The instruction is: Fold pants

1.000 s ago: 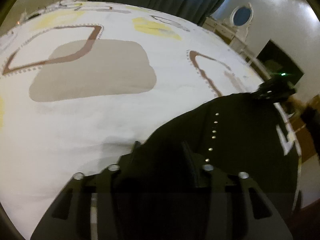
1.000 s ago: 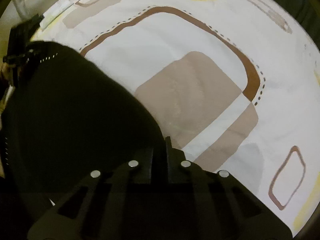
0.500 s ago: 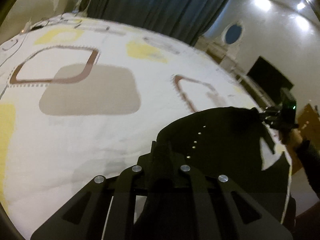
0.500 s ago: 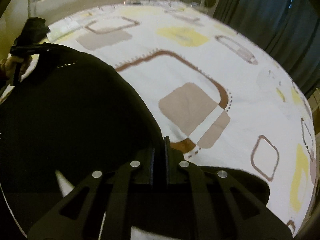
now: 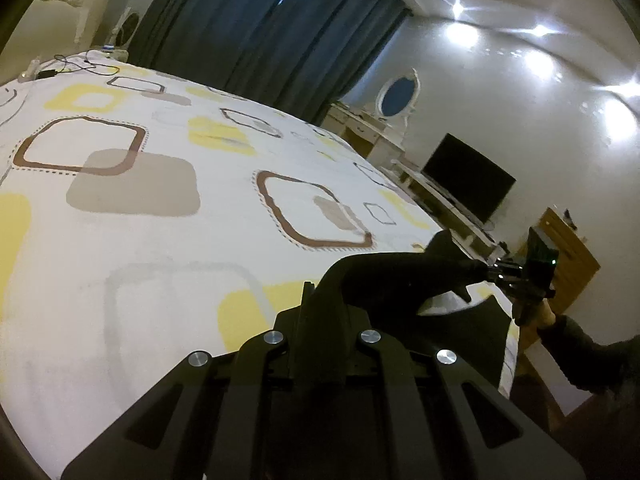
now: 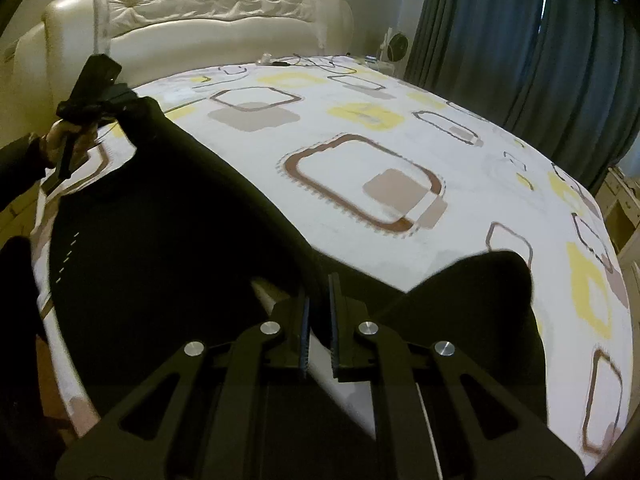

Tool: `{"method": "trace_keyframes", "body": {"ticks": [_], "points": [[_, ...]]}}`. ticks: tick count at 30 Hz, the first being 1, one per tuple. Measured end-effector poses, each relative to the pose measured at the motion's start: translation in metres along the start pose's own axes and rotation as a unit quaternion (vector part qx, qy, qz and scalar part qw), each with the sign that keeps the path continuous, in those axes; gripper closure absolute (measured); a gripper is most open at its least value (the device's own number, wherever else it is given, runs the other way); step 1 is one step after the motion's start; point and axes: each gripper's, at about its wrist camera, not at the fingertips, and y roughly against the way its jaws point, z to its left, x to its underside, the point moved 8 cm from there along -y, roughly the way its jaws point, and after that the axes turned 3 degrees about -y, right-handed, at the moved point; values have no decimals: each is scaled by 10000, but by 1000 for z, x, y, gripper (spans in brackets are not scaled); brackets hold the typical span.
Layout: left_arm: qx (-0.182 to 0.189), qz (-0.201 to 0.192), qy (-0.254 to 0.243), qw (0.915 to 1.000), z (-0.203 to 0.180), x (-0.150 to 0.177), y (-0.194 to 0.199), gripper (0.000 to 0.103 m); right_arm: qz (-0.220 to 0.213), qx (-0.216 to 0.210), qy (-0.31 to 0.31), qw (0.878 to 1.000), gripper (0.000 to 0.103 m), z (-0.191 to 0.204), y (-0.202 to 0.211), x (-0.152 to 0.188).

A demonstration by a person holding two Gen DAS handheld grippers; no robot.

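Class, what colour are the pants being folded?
Black; the pants show best in the right wrist view.

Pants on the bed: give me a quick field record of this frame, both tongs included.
garment: black pants, stretched between both tongs, partly lifted off the bed
surface: bed with patterned sheet
left tongs: shut on pants, fabric bunched at the tips
right tongs: shut on pants, cloth pinched between the fingers
detail: row of small pale dots on the fabric
background: dark curtains, tufted headboard, dark screen
fold status: no fold laid yet
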Motion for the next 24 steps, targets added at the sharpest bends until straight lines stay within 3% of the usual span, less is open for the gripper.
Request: {"method": "trace_keyframes", "body": {"ticks": [6,9,14,24], "points": [[294,-127,-239,9992,-38,24,31,96,-64,43,-93,9999,96,32,32,40],[280,103,-337,9990,-52,49,39,96,-45,85,-127,9999,95,45,38,58],[167,561,-250,9980,-52,91,36,95,89,30,-267,9996,95,64,34,87],[343,437,-11,9985,-57,121,45,95,193,83,-459,9987,95,83,40,122]]}}
